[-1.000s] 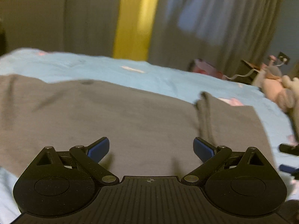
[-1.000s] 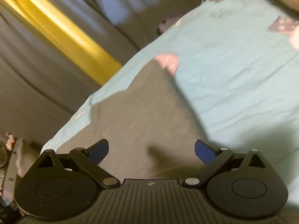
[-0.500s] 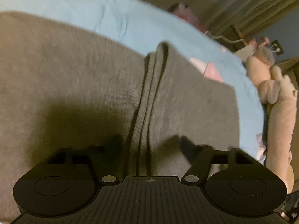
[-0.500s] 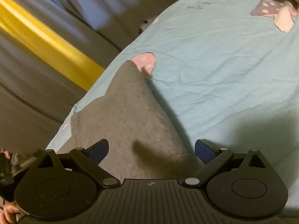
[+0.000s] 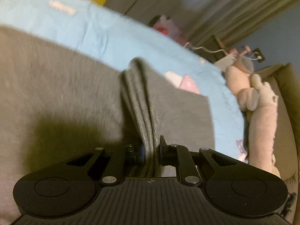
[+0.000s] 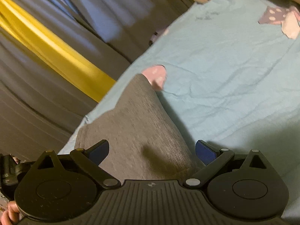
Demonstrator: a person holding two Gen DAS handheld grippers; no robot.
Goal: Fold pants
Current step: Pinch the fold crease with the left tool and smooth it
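Grey ribbed pants (image 5: 60, 93) lie spread on a light blue bed sheet (image 5: 78, 28). In the left wrist view a raised ridge of stacked fabric layers (image 5: 142, 108) runs up the middle, and my left gripper (image 5: 150, 150) is closing on its near end, pads pressing the layers together. In the right wrist view a pointed section of the same grey pants (image 6: 138, 123) reaches away from me. My right gripper (image 6: 151, 150) stands open just above it, blue pads wide apart and touching nothing.
Pink plush toys (image 5: 258, 112) lie along the bed's right edge, with a cable and clutter beyond. Grey curtains and a yellow strip (image 6: 48, 48) hang behind the bed. A spotted pink cloth (image 6: 281, 20) rests on the sheet far right. A person's fingers (image 6: 9, 213) show at bottom left.
My left gripper moved forward and down over the pants' ridge and its jaws went from wide open to pinched on the fabric. The right gripper stayed open, almost still.
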